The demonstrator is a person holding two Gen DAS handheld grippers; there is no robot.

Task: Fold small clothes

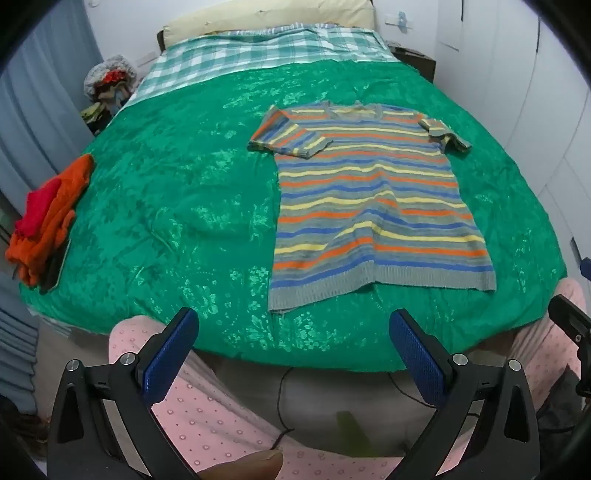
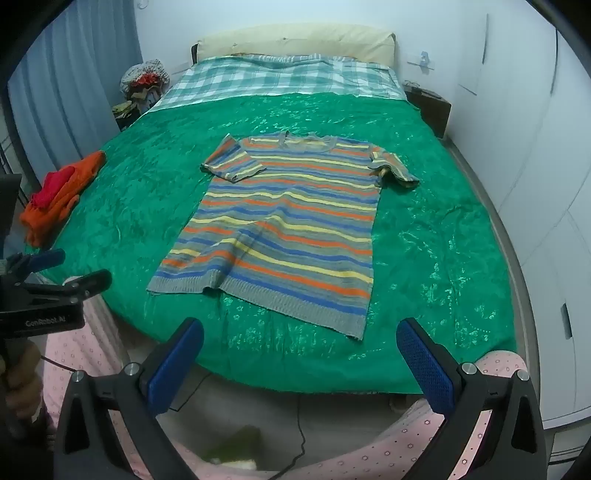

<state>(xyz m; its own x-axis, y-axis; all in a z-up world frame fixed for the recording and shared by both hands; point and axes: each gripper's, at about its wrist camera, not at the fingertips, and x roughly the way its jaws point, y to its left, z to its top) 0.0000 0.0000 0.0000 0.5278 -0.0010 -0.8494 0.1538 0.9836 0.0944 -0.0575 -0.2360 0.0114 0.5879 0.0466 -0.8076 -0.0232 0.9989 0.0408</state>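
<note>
A striped knit short-sleeved top (image 1: 369, 199) in grey, orange, yellow and blue lies spread flat on the green bedspread (image 1: 177, 192), collar away from me, hem near the bed's front edge. It also shows in the right wrist view (image 2: 288, 225). My left gripper (image 1: 293, 325) is open and empty, held off the bed's front edge below the hem. My right gripper (image 2: 299, 336) is open and empty, also off the front edge below the hem. The left gripper also appears at the left edge of the right wrist view (image 2: 55, 273).
A pile of folded orange and red clothes (image 1: 48, 218) sits at the bed's left edge. A checked sheet (image 1: 258, 55) and cream pillow (image 1: 266, 18) lie at the head. White wardrobe doors (image 2: 554, 184) stand on the right. My pink-clad legs (image 1: 207, 417) are below.
</note>
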